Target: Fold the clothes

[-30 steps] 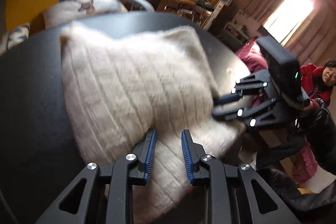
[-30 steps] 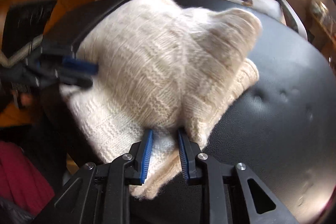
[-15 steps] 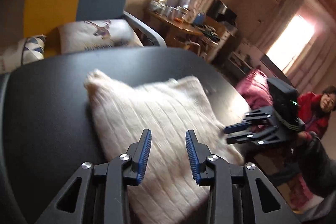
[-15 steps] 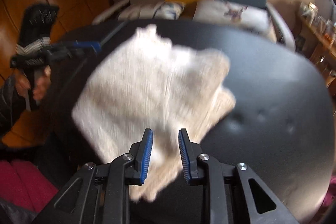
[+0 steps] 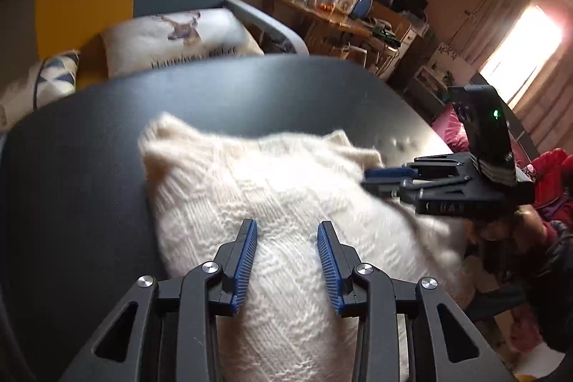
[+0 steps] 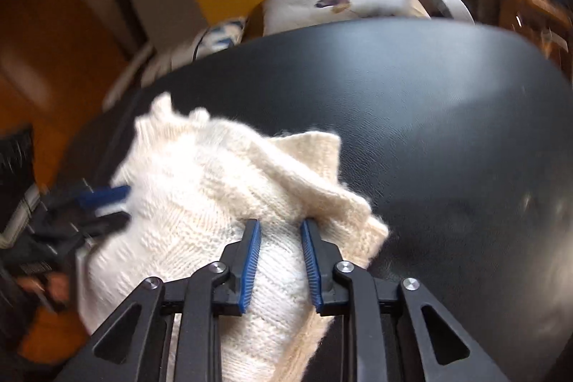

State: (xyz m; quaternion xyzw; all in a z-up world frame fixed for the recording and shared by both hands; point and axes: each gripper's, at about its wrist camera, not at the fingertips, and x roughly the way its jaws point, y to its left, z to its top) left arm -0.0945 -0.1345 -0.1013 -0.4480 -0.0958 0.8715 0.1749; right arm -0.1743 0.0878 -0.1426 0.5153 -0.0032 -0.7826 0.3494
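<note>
In the left wrist view, the left gripper (image 5: 286,238) hangs with its jaws apart above a white sweater (image 5: 272,196) lying folded on a black table (image 5: 78,167). In the right wrist view, the right gripper (image 6: 279,238) is spread wide over the sweater's near edge, gripping nothing.

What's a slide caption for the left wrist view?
Left tool open over cream knit sweater on black table; right tool at its far side.
</note>
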